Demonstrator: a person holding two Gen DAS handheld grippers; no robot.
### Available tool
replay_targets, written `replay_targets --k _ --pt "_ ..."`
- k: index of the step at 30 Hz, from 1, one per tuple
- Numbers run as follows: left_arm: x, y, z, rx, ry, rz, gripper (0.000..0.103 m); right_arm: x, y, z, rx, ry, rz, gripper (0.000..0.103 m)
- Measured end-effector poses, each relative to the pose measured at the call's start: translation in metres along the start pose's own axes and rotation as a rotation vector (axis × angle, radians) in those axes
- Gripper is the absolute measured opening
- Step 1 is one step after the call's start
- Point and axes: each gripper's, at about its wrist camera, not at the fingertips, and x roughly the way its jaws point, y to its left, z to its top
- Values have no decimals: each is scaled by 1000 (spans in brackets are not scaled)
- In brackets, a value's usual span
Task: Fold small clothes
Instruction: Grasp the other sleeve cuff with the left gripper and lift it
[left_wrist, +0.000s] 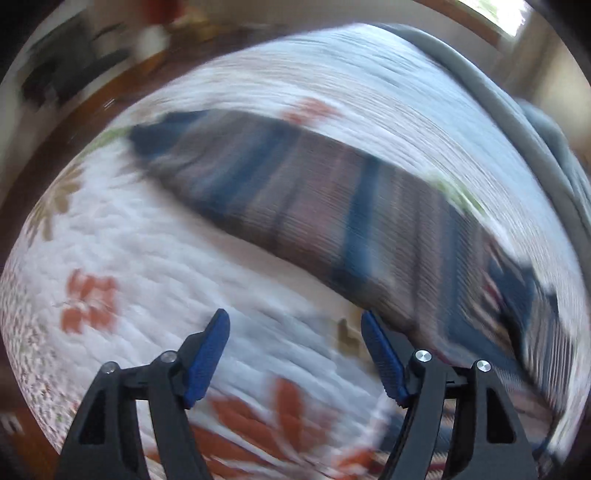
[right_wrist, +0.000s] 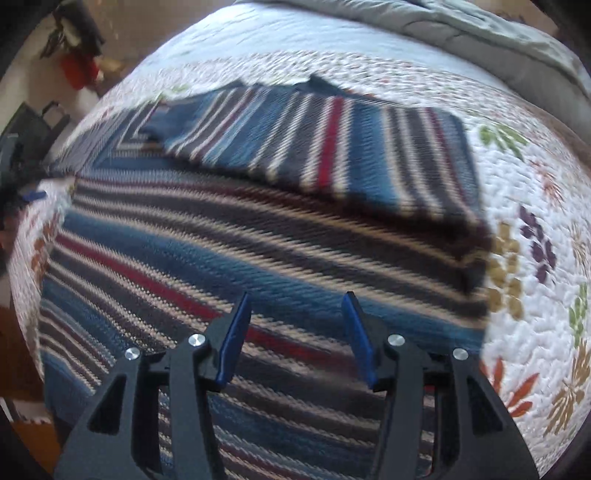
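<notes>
A white quilt (right_wrist: 535, 177) with printed flowers covers the bed. A grey blanket (right_wrist: 498, 33) lies bunched at its far edge.

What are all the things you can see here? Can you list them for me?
striped garment: one, blue, dark, cream and red stripes, spread on the quilt with one part folded over on top.
quilt: one, white with red, green, purple and tan flowers, covering the bed.
grey blanket: one, grey, bunched along the far edge of the bed.
red thing: one, red, off the bed by the far wall; too blurred to name.
left tongs: one pair, black with blue pads, open, over the quilt beside the garment.
right tongs: one pair, black with blue pads, open, over the garment.
</notes>
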Motion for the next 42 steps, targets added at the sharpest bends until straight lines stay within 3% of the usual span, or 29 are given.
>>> replay_targets --k 4,9,16,17,19,20,21,23,27,31,38,42 --pt "14 58 45 -138 -14 6 74 17 10 10 -10 28 -29 51" --pt "33 88 84 -216 -24 -65 74 25 12 15 -15 27 -52 53" --pt "70 125 104 -390 -9 -170 72 31 17 11 -54 6 -88 59" --pt "72 127 106 -401 -18 -177 67 32 17 11 -57 3 -89 59" --pt "76 127 111 -409 -23 -161 46 34 17 12 -58 2 -90 60" --pt "79 126 113 -408 -20 -160 21 35 18 13 -58 1 -90 61" --pt "80 125 114 -415 -19 -177 14 35 18 13 -57 -1 -89 61" --pt "75 120 114 -435 -56 -183 13 35 18 13 -52 -4 -86 61" --pt "45 79 110 -303 -183 -170 12 33 16 10 -40 -10 -73 61" --pt "3 3 89 -64 -267 -214 12 27 11 2 -25 -11 -58 61" --pt "-40 -129 12 266 -281 -334 12 11 -3 -12 27 -23 -26 61" --pt "-41 -190 -41 379 -208 -423 12 3 -10 -19 46 -39 -12 61"
